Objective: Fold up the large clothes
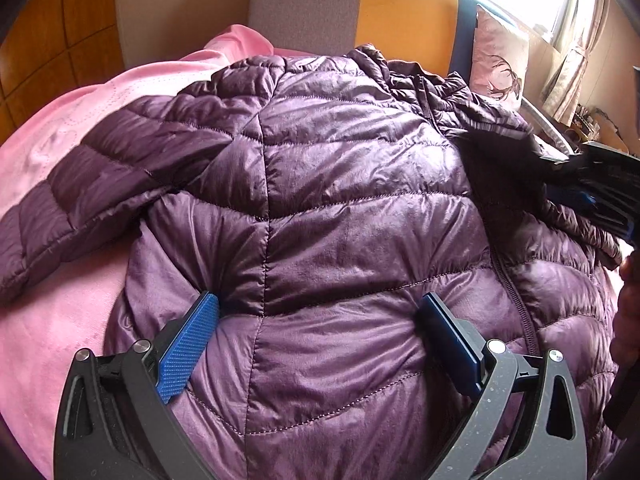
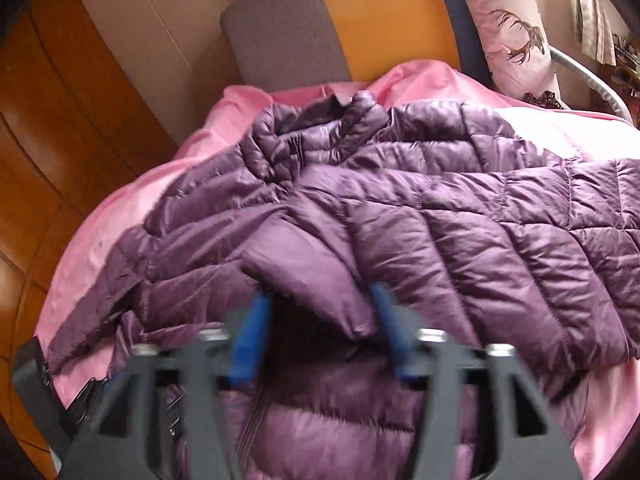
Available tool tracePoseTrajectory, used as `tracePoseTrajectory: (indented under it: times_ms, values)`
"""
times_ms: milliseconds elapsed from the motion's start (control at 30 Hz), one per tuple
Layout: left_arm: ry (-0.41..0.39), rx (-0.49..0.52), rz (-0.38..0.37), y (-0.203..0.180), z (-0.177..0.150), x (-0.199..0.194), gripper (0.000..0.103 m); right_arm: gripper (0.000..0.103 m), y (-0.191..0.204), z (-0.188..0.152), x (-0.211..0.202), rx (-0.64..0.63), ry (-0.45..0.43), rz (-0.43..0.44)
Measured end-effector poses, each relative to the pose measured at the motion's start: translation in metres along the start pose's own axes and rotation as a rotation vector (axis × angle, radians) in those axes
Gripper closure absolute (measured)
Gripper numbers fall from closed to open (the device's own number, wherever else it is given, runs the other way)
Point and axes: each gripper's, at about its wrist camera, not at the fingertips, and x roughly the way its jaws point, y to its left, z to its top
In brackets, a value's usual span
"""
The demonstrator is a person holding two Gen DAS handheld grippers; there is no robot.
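Observation:
A purple quilted down jacket [image 1: 340,208] lies spread on a pink bed cover [image 1: 60,152], one sleeve stretched out to the left. My left gripper [image 1: 320,316] is open, its blue pads [image 1: 188,344] pressed down on the jacket's lower body. In the right wrist view the jacket [image 2: 460,220] lies with its collar toward the headboard. My right gripper [image 2: 320,312] is blurred, its jaws apart around a raised fold of the jacket [image 2: 320,280]. The right gripper also shows in the left wrist view [image 1: 592,184] at the jacket's right edge.
A grey and orange headboard [image 2: 340,28] stands behind the bed. A pale pillow with a deer print [image 2: 516,28] leans at the back right. Wooden panelling [image 2: 60,120] runs along the left. A window with curtains [image 1: 560,8] is at the far right.

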Motion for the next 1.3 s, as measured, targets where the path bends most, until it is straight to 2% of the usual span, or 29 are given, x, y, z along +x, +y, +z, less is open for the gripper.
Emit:
tracePoseTrajectory:
  times_ms: [67, 167, 267, 300, 367, 433, 500, 533, 600, 667, 700, 733, 767, 833, 967, 1100, 1233, 1300]
  values:
    - [-0.022, 0.011, 0.000, -0.002, 0.006, -0.011, 0.005, 0.032, -0.007, -0.010, -0.016, 0.020, -0.022, 0.041]
    - [-0.085, 0.014, -0.046, -0.007, 0.018, -0.032, 0.005, 0.024, -0.027, -0.026, -0.042, 0.050, -0.047, 0.073]
    - [-0.093, 0.040, -0.148, -0.024, 0.040, -0.041, 0.005, 0.023, -0.053, -0.042, -0.061, 0.117, -0.050, 0.056]
    - [-0.078, 0.042, -0.196, -0.032, 0.050, -0.038, 0.007, 0.023, -0.060, -0.047, -0.068, 0.134, -0.055, 0.041]
    - [-0.041, 0.036, -0.267, -0.043, 0.064, -0.028, 0.020, 0.023, -0.075, -0.058, -0.073, 0.172, -0.058, 0.015]
    - [0.027, 0.012, -0.336, -0.055, 0.078, -0.008, 0.021, 0.023, -0.086, -0.066, -0.074, 0.207, -0.053, 0.009]
    - [0.087, 0.005, -0.351, -0.067, 0.090, 0.018, 0.021, 0.023, -0.095, -0.072, -0.076, 0.223, -0.051, 0.007]
    - [0.122, -0.006, -0.354, -0.071, 0.093, 0.028, 0.026, 0.023, -0.099, -0.074, -0.077, 0.232, -0.051, 0.014]
    - [0.174, -0.030, -0.360, -0.079, 0.096, 0.044, 0.028, 0.023, -0.105, -0.077, -0.077, 0.242, -0.054, 0.026]
    - [0.196, -0.030, -0.347, -0.089, 0.098, 0.055, 0.029, 0.021, -0.109, -0.078, -0.077, 0.257, -0.055, 0.044]
    - [0.192, -0.019, -0.339, -0.093, 0.095, 0.056, 0.035, 0.020, -0.112, -0.079, -0.077, 0.262, -0.055, 0.051]
    - [0.189, -0.004, -0.332, -0.099, 0.095, 0.056, 0.062, 0.019, -0.114, -0.080, -0.079, 0.267, -0.056, 0.058]
    - [0.196, 0.005, -0.330, -0.101, 0.095, 0.057, 0.083, 0.018, -0.116, -0.080, -0.080, 0.274, -0.059, 0.066]
    - [0.168, -0.023, -0.363, -0.098, 0.098, 0.051, 0.092, 0.014, -0.121, -0.078, -0.084, 0.297, -0.071, 0.076]
    - [0.088, -0.091, -0.440, -0.078, 0.111, 0.021, 0.093, 0.009, -0.140, -0.070, -0.089, 0.387, -0.099, 0.108]
    - [-0.001, -0.159, -0.481, -0.049, 0.126, -0.014, 0.094, 0.007, -0.161, -0.057, -0.085, 0.488, -0.137, 0.143]
    - [-0.066, -0.210, -0.461, -0.019, 0.134, -0.034, 0.094, 0.006, -0.180, -0.047, -0.086, 0.585, -0.178, 0.177]
    - [-0.065, -0.233, -0.437, -0.002, 0.133, -0.035, 0.094, 0.006, -0.185, -0.040, -0.086, 0.603, -0.191, 0.184]
